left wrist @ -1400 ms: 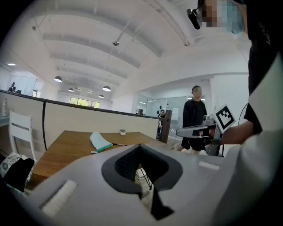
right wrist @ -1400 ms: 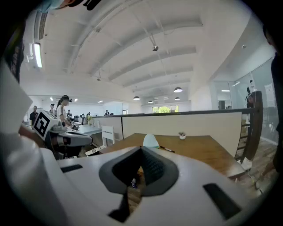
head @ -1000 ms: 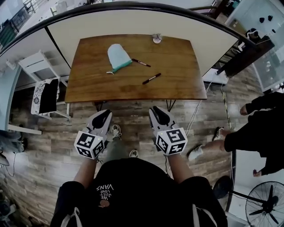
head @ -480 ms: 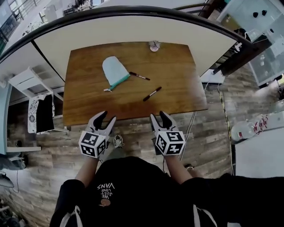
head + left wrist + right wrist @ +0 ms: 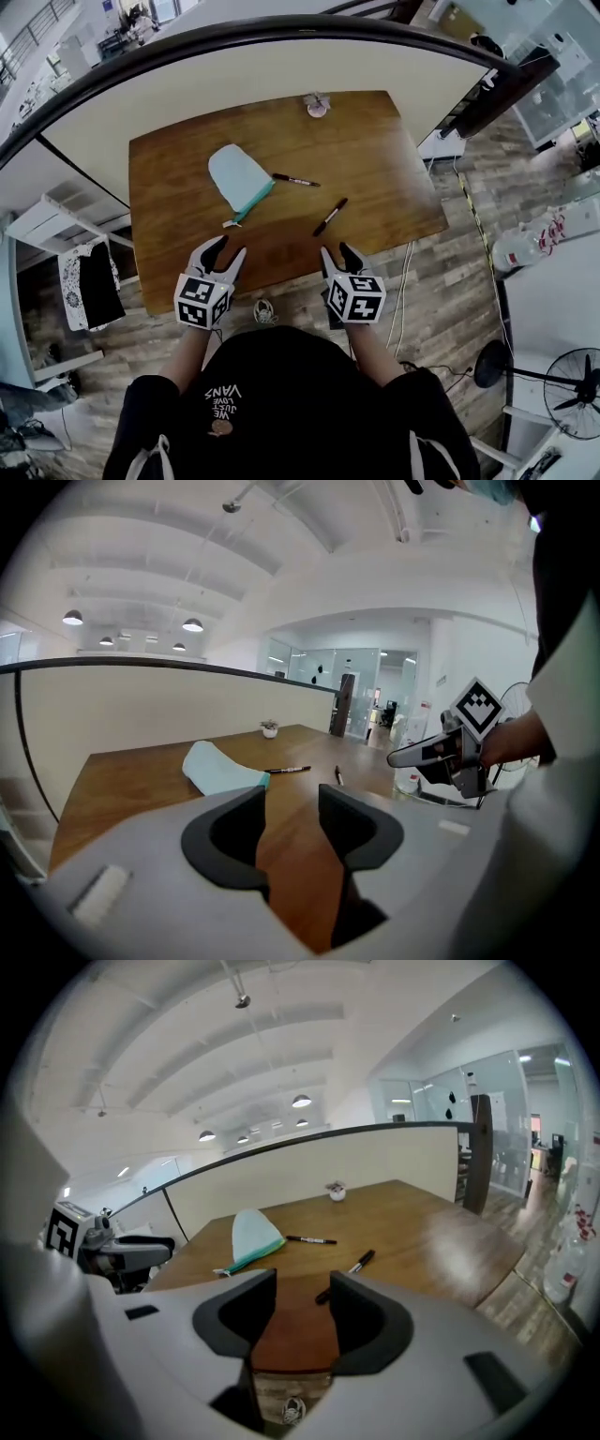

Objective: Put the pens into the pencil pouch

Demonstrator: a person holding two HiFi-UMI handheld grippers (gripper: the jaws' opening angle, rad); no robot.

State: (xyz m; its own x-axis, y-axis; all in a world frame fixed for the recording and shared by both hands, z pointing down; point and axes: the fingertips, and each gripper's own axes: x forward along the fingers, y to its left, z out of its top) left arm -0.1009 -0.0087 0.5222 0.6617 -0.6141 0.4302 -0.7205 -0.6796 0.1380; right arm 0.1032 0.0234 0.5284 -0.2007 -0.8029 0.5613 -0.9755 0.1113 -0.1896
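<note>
The left gripper (image 5: 228, 247) and right gripper (image 5: 337, 249) hover over the table's (image 5: 169, 202) near edge. Their jaws have just been opening and now stand wide and empty, ready to grasp. The near pen (image 5: 330, 217) lies ahead of the right gripper, and the far pen (image 5: 296, 180) lies just beside the pencil pouch (image 5: 239, 176), whose zip end, possibly unzipped, faces the person.

Bright, even indoor light fills all three views, coming from round ceiling lamps (image 5: 192, 625) overhead. Shadows are faint and soft. The wooden table (image 5: 441, 1232) carries a pale sheen toward its right end. Fisheye distortion bows the partition rim (image 5: 281, 28) and rounds both gripper views into black corners. Up close, the left gripper (image 5: 291, 803) and right gripper (image 5: 302, 1288) look soft and slightly out of focus.
</note>
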